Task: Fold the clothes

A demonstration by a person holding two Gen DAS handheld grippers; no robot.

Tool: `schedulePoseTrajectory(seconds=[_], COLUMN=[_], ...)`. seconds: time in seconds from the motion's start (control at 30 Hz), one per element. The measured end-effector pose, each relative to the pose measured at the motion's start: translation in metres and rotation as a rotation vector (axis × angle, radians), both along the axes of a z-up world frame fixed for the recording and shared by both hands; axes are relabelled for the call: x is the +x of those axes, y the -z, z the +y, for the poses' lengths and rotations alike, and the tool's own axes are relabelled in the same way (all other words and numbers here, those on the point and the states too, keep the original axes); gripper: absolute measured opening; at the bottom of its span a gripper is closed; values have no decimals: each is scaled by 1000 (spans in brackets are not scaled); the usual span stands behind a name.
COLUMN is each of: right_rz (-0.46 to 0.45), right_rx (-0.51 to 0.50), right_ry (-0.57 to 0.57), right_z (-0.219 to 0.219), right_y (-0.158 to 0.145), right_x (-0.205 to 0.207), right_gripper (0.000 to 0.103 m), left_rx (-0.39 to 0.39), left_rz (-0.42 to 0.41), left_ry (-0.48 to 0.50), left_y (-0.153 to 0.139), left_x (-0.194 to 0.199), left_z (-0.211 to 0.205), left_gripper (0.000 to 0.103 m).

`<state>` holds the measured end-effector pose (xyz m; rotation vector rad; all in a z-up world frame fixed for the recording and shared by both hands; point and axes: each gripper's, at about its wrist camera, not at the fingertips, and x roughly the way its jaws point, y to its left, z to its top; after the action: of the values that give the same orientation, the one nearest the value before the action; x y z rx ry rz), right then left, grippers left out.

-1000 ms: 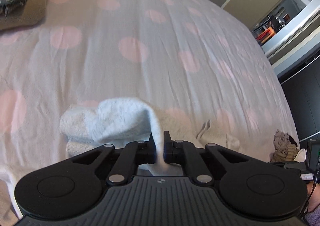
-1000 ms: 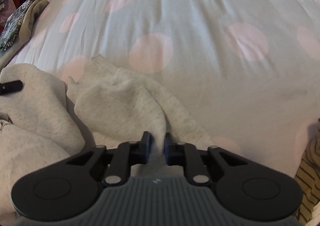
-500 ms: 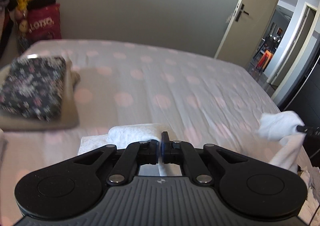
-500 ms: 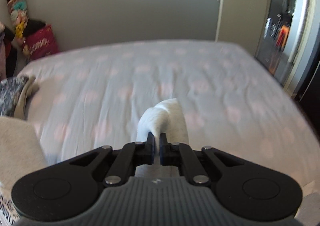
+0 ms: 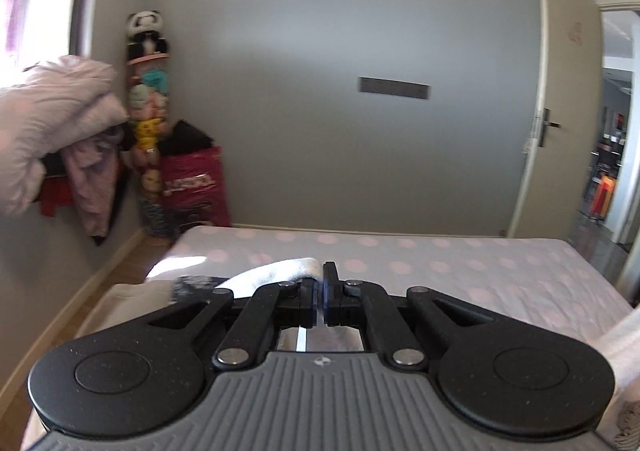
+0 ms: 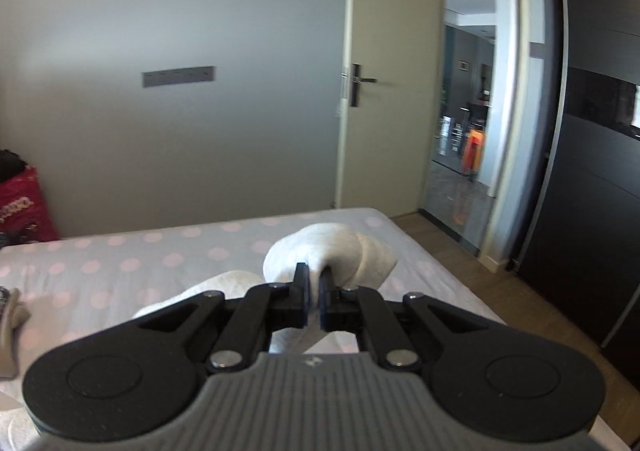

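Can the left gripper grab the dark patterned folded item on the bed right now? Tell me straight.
Probably not as things stand. The left gripper is shut on the white garment, so its jaws are occupied. The patterned item lies just beyond and to the left on the bed, nothing blocking it; release first.

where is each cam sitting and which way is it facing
Left wrist: on the left gripper, facing along its fingers over the bed toward the grey wall and toy corner; fingers shut on white cloth.
Right wrist: on the right gripper, facing the same wall and open door; fingers shut on cloth.
Shared: bed, wall plate, door, red bag.
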<state>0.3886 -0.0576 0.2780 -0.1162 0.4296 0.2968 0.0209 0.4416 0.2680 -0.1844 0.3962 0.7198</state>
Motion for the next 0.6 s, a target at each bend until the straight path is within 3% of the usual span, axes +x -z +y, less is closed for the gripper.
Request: schedulePoseTrajectory(seconds=[0.23,0.37,0.6], right_rz=[151,256,410], right_rx=[-78,-99,-185], right_ry=[201,287,369], right_z=[-61,-98,-144], right_y=[86,141,228], right_x=[25,36,26], right_gripper=[5,5,5], left_rx=[-5,-55,-139], left_rz=[150,220,424], left_ry=[-156,-254,-375], left_y=[41,72,146], left_x=[-34,-60,-100], left_z=[35,60,88], left_gripper=[1,1,1])
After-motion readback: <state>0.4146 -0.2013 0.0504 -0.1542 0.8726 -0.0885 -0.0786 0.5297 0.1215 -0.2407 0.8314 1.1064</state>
